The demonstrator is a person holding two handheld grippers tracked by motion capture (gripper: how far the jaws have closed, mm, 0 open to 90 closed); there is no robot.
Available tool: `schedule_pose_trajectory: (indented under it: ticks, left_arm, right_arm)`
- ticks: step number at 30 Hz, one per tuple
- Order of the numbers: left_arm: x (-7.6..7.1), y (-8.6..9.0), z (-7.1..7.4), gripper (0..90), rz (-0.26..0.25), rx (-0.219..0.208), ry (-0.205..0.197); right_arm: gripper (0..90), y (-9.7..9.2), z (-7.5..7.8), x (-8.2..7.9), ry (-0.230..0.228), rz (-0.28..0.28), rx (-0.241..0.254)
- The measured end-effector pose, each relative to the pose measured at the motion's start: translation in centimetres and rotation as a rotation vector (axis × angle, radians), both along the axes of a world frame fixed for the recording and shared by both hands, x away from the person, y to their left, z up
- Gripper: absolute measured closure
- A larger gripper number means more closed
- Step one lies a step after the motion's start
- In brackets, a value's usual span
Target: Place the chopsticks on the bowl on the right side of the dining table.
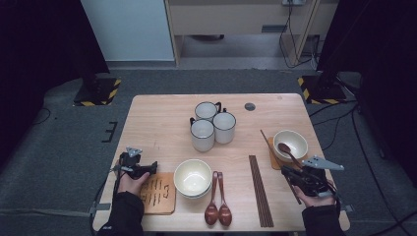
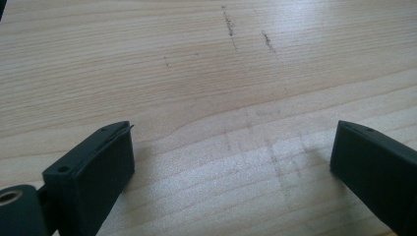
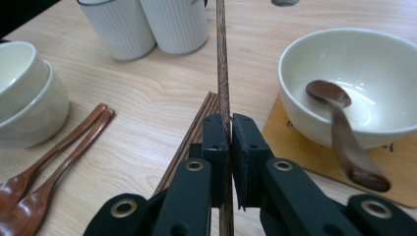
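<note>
— What did the right claw [image 3: 230, 129] have hold of?

— A single dark wooden chopstick [image 3: 222, 73], pinched between jaws closed all but tight on it. The stick ran straight ahead of the claw, lifted off the bench [image 1: 157, 123], above the bundle of chopsticks [image 1: 260, 189] lying flat just to the claw's left.

— Any writing to read?

— Dark characters marked the wooden mat [image 1: 160, 192] beside the left claw [image 1: 147, 168], too small to make out. No brand showed on the crockery.

— What stood around the right claw?

— Ahead and to its right, a cream bowl [image 3: 351, 83] sat on an orange coaster [image 3: 300, 152], a brown spoon [image 3: 344, 130] leaning out over its rim. To its left lay two more spoons [image 3: 49, 162] side by side, next to stacked bowls [image 3: 24, 93]. Farther ahead stood white ribbed mugs [image 3: 147, 24].

— And the left claw?

— Held wide open over bare wood, gripping nothing, a hand [image 1: 130, 183] behind it.
</note>
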State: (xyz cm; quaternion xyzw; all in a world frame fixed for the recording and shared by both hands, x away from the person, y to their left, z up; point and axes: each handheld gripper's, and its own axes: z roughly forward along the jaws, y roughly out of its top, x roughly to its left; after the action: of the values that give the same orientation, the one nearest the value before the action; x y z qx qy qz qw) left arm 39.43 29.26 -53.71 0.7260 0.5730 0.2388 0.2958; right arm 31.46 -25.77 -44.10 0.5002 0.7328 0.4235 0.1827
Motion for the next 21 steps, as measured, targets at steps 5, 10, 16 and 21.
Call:
schedule_pose_trajectory:
  ticks: [5,10,16,21]
  left_arm:
    - [0.0,0.0,0.0,1.7,0.000,-0.001,-0.001]
    - [0.0,0.0,0.0,1.7,0.000,-0.001,-0.001]
    - [0.0,0.0,0.0,1.7,0.000,0.000,0.000]
    - [0.0,0.0,0.0,1.7,0.000,0.000,0.000]
  right_arm:
    - [85.2,-0.2,0.8,0.1,-0.019,-0.004,0.012]
    - [85.2,-0.4,1.4,0.2,-0.034,-0.003,0.018]
    - [85.2,-0.4,1.9,0.4,-0.045,-0.002,0.028]
    - [85.2,-0.6,2.6,0.6,-0.059,-0.007,0.037]
